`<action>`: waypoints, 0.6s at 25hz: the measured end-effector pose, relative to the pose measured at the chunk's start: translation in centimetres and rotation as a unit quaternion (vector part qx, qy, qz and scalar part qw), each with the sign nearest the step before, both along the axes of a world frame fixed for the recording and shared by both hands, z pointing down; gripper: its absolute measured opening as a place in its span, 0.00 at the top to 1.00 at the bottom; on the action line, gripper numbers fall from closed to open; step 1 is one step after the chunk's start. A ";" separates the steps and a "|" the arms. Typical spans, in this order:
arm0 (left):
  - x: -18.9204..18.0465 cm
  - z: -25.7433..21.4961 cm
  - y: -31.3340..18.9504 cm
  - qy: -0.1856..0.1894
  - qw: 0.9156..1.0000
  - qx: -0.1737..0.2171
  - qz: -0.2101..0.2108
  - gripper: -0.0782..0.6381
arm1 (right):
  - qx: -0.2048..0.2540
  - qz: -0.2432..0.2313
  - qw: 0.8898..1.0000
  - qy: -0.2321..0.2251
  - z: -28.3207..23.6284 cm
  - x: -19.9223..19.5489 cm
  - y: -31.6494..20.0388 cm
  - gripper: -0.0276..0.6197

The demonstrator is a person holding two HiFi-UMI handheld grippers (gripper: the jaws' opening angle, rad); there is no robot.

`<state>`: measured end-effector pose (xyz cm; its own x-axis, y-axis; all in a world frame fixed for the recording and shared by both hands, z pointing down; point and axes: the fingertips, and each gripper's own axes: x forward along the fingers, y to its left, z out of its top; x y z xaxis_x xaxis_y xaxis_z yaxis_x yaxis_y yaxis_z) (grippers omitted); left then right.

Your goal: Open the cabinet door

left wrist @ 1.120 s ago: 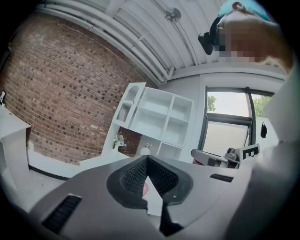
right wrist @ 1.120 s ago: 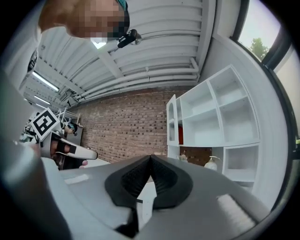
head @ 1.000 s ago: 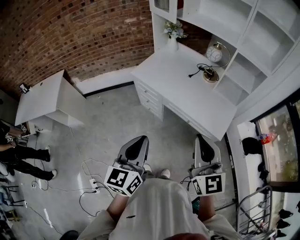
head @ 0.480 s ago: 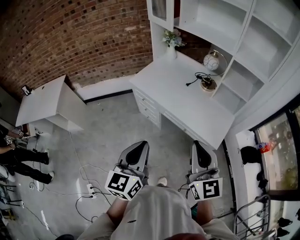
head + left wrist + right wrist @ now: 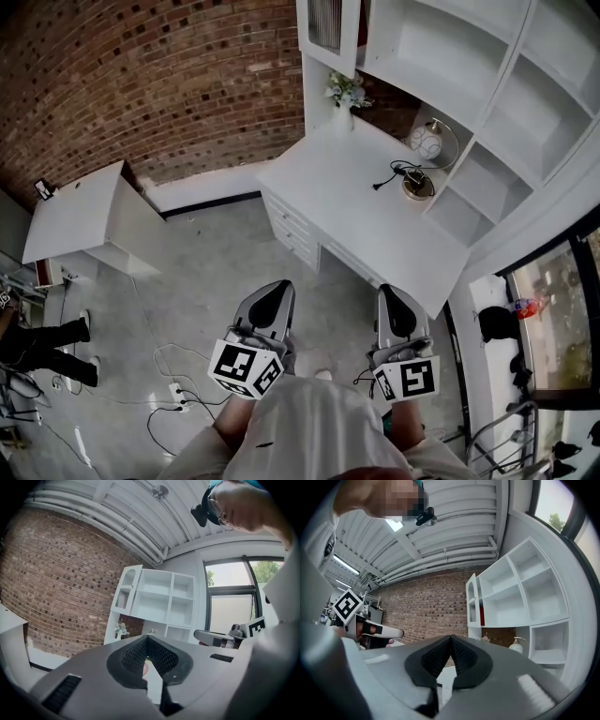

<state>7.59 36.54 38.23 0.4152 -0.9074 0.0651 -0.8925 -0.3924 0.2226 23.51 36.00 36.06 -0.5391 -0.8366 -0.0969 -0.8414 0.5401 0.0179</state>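
The tall white shelf unit stands above a white desk (image 5: 349,192). Its narrow cabinet door (image 5: 325,22) with a ribbed glass pane is at the unit's left end and looks closed; the door (image 5: 125,588) shows far ahead in the left gripper view, and the door (image 5: 472,603) again in the right gripper view. My left gripper (image 5: 277,285) and right gripper (image 5: 389,290) are held side by side in front of my body, over the floor and well short of the desk. Both left gripper (image 5: 147,637) and right gripper (image 5: 450,637) are shut with nothing between the jaws.
A flower vase (image 5: 345,94), a round lamp (image 5: 427,141) and a cable lie on the desk, with drawers (image 5: 291,225) below. A low white cabinet (image 5: 75,216) stands left. Cables and a power strip (image 5: 173,389) cross the floor. A person's legs (image 5: 37,342) are far left.
I have stepped toward the desk with both grippers carried along, still shut. More of the upper shelf unit and cabinet door has come into the head view; the person at left slid toward the edge.
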 end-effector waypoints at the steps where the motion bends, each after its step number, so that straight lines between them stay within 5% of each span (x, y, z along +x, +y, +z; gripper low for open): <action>1: -0.5 -0.1 -0.8 0.002 1.000 0.001 0.001 0.88 | 0.001 0.001 1.000 0.001 -0.1 -0.5 -0.7 0.96; 15: -7.9 -0.5 -12.0 0.014 0.999 -0.017 0.034 0.88 | 0.002 0.037 0.999 -0.001 -2.2 -8.0 -11.9 0.96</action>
<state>-0.35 24.58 37.70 0.4783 -0.8743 0.0832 -0.8573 -0.4442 0.2603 15.49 24.13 33.91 -0.4757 -0.8738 -0.1008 -0.8790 0.4764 0.0186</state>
